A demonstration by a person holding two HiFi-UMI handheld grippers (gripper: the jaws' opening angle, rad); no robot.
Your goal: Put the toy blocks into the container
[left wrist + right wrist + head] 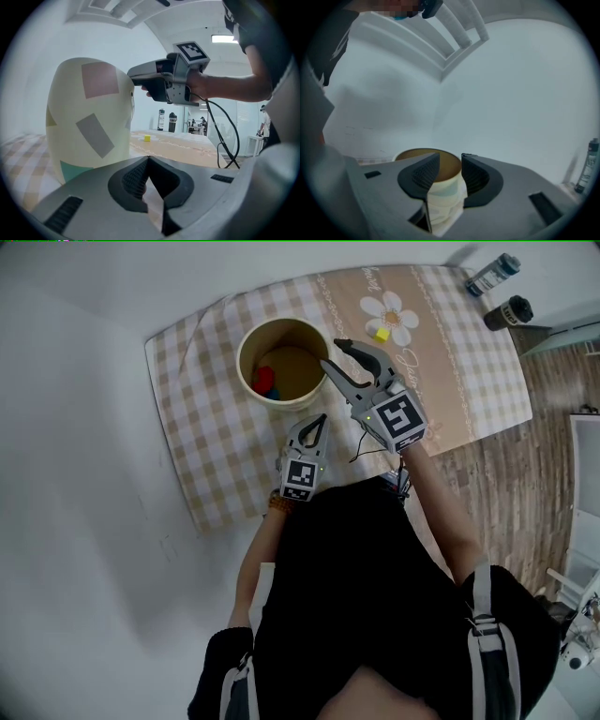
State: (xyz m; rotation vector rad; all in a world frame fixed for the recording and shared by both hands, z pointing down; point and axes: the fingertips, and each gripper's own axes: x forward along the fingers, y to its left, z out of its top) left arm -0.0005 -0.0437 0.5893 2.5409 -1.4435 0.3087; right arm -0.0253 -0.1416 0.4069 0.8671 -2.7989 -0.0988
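A cream paper container [281,401] stands on the checked tablecloth, and a red block [262,377] and a blue block [271,390] lie inside it. One small yellow block [382,334] rests on the daisy print, to the right of the container. My right gripper [330,352] hovers at the container's right rim, jaws apart and empty. Its own view looks through the open jaws [450,156] at the container's mouth [417,156]. My left gripper [321,418] sits shut and empty just in front of the container [89,122], and the yellow block [147,138] shows far behind it.
Two bottles [494,275] [509,312] stand at the table's far right corner. The cloth's edge [202,521] and bare white table lie to the left. Wooden floor [553,427] shows on the right. A cable [220,136] hangs from the right gripper.
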